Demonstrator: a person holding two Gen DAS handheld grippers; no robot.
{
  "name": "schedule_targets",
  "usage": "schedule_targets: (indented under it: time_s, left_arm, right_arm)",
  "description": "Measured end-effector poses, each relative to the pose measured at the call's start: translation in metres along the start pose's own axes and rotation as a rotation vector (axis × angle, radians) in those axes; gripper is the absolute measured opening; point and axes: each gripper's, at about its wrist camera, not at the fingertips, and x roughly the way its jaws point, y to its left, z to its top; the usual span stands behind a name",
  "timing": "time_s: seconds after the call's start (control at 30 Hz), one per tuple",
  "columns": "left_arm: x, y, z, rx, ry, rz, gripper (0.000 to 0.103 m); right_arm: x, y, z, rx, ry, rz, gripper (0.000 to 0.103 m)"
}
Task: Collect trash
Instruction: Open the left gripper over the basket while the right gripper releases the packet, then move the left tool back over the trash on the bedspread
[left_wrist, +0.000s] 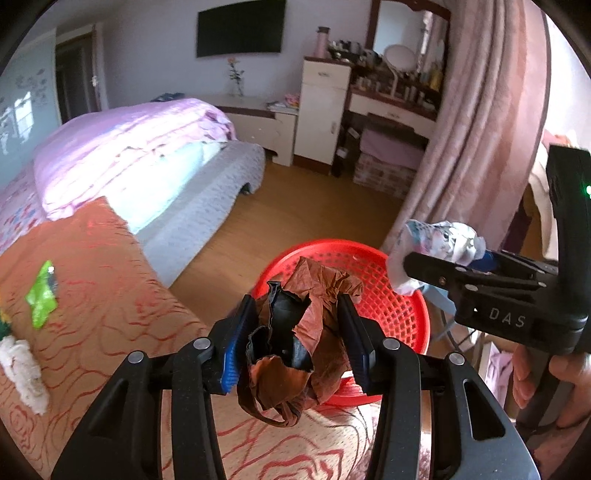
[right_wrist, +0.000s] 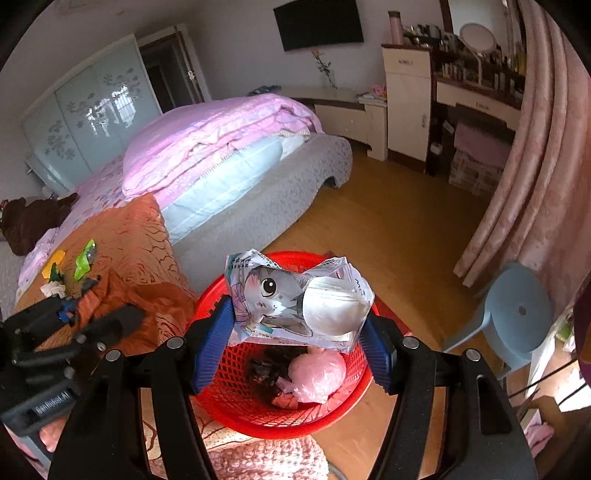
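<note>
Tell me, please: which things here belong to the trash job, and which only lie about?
Job: brown wrapper, cat packet, red basket, green wrapper, white tissue.
Lying about: blue stool, TV, vase.

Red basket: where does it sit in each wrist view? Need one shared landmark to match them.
Left wrist: red basket lower centre-right, behind the brown wrapper clamped in the left gripper, with the right gripper over its right rim.
Right wrist: red basket bottom centre, below the cat-print packet held by the right gripper.
Shared landmark: wall TV, top of both.
</note>
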Motion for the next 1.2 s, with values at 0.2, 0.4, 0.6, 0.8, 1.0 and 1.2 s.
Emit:
schedule_targets:
  time_s: [0.2,0.4,0.6,0.8,1.0,1.2]
  left_arm:
    - [0.018,-0.004,-0.005,0.014,0.049,-0.031,0.047]
    - [0.028,-0.010,-0.011,0.035,0.081,-0.056,0.053]
    - [0.034,-0.011,-0.009,0.038,0.091,-0.066,0.064]
    - [0.029,-0.005,-0.011,0.019,0.090,-0.053,0.067]
    - [0.018,0.008,-0.013,-0.013,0.071,-0.031,0.068]
    - [0.004,0.019,-0.014,-0.036,0.042,0.008,0.068]
  right_arm:
    - [0.010,-0.007,-0.002,0.025,0.036,0.007,0.063]
    - [0.016,-0.012,-0.005,0.053,0.064,0.021,0.064]
    - [0.020,-0.017,-0.006,0.087,0.081,0.023,0.070]
    - [0.020,-0.016,-0.007,0.078,0.079,0.019,0.070]
    - [0.022,-0.014,-0.008,0.069,0.085,0.016,0.072]
    - [0.021,-0.015,-0.008,0.085,0.092,0.023,0.082]
